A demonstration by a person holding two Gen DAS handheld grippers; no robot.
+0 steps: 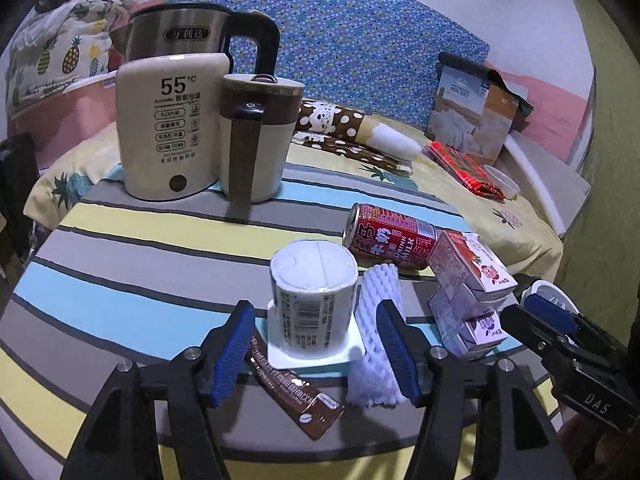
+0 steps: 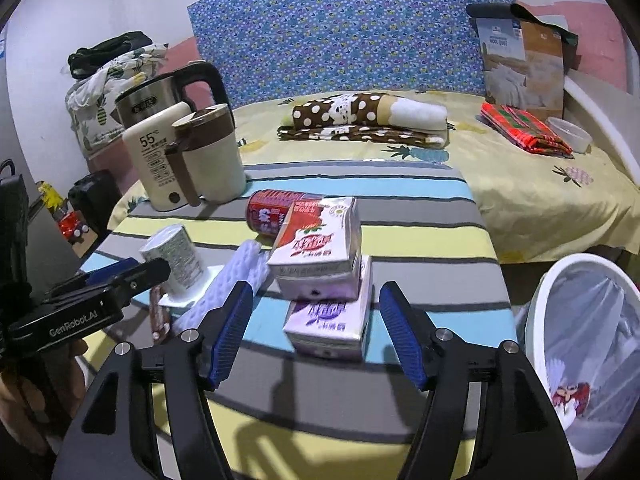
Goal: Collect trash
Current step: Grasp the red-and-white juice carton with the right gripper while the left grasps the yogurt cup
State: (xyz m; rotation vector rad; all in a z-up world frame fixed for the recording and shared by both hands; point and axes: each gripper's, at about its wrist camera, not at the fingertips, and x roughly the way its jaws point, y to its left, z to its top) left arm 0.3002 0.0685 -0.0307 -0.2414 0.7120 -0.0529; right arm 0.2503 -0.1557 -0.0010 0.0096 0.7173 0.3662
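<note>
From the left wrist camera, the left gripper [image 1: 318,350] was seen with its blue-padded jaws spread wide and nothing pressed between them. Just beyond the gap, a white yogurt cup [image 1: 314,300] was stood upside down on its square rim on the striped tablecloth [image 1: 120,264]. A brown snack-bar wrapper [image 1: 294,392] was laid flat beneath the left pad, and a white foam fruit net [image 1: 378,336] was laid beside the cup, close to the right pad. Farther back, a red milk-drink can [image 1: 390,240] was lain on its side. To its right, two small drink cartons were stacked: a red-printed carton [image 1: 468,266] on top of a purple-printed carton [image 1: 470,326]. The right gripper [image 1: 554,312] was seen at the right edge. A beige warmer marked 55°C [image 1: 168,124], a beige and brown jug [image 1: 256,136] and a steel kettle [image 1: 180,32] were grouped at the table's far side.

From the right wrist camera, the right gripper [image 2: 318,334] was likewise held open and empty, with the purple-printed carton [image 2: 328,320] just ahead between the pads, apparently untouched. The red-printed carton [image 2: 316,244] was rested on it, and the can [image 2: 272,212] lay behind. The left gripper [image 2: 116,276] was seen at the left by the yogurt cup [image 2: 174,258]. A white bin lined with clear plastic [image 2: 576,344] was stood on the floor at the right of the table, with what may have been a crumpled wrapper [image 2: 570,396] inside.
</note>
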